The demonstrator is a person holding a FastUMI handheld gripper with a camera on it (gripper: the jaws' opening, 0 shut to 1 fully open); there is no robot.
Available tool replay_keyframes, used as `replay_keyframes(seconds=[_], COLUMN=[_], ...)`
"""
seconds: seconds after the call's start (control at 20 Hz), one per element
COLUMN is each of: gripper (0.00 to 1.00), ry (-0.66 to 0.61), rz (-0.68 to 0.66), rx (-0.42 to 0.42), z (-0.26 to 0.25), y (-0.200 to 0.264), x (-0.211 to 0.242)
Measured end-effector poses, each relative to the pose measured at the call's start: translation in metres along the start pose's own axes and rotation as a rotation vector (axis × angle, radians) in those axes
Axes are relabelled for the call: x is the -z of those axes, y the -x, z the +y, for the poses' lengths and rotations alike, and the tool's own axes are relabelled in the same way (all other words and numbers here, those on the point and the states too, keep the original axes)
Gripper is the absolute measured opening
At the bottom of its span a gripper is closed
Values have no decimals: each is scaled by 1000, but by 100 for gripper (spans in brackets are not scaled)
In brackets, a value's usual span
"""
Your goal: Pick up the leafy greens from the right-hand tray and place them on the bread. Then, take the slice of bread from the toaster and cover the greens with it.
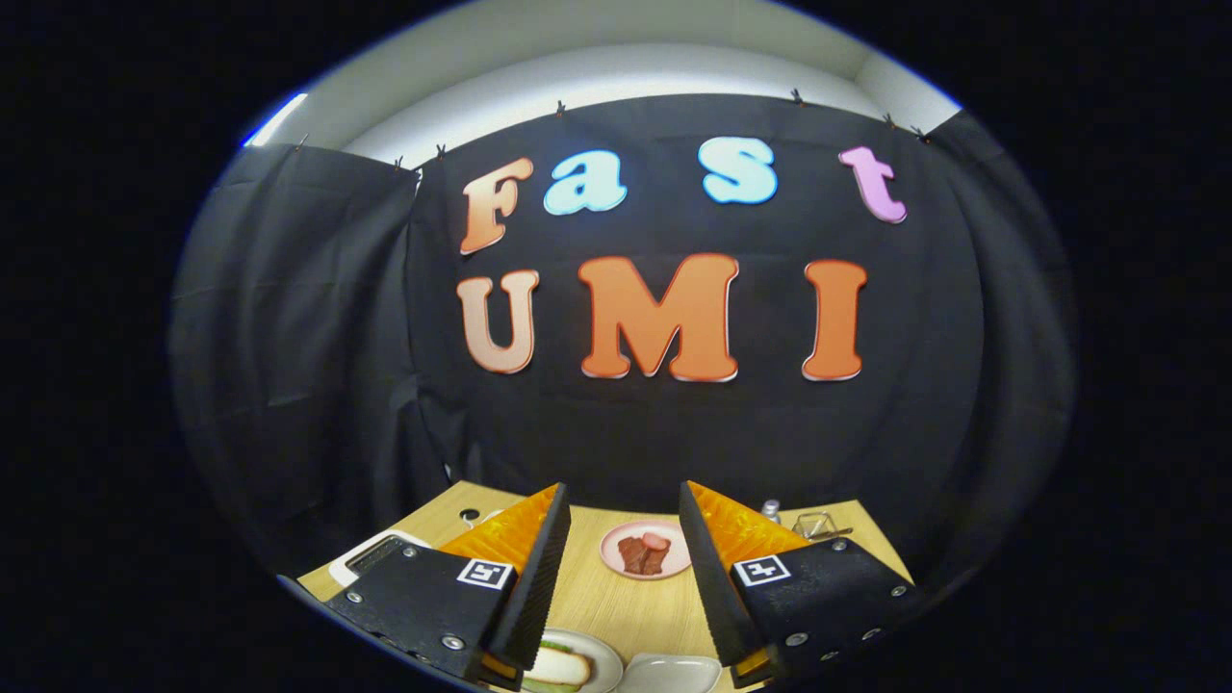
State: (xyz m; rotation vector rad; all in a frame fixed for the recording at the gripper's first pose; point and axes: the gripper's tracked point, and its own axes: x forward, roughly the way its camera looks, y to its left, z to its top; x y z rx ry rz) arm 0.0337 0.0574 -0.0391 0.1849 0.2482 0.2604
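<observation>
The black cloth wall (289, 366) of the booth hung behind everything, and below it lay the light wooden table (616, 602). The tool (624, 568) was raised above the table with its two fingers (539, 577) spread wide apart and nothing between them but open table.

Beyond the fingertips, in the gap between them, sat a small round pink plate (616, 558) carrying brown-red pieces of meat (643, 553). Near the base of the left finger, a round white plate (599, 664) held a slice of pale bread (560, 666), with a strip of leafy greens (553, 647) showing at the bread's far edge and another green strip at its near edge; whether the greens lay on top of or under the bread could not be told. Just beside that plate, low between the fingers, was a white shallow tray (669, 674), bare as far as it showed.

A white appliance with a dark slot (371, 553), partly hidden by the left finger, stood at the left side of the table. Behind the right finger stood a small clear glass dish (816, 525) and a small silver-capped bottle (770, 508).
</observation>
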Motion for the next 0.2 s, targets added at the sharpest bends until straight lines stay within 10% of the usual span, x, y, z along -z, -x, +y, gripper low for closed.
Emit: replay_keyframes(seconds=[0.2], gripper=[73], ry=[5], rz=[-138], rx=[43], z=[-10], y=[13], x=[-40])
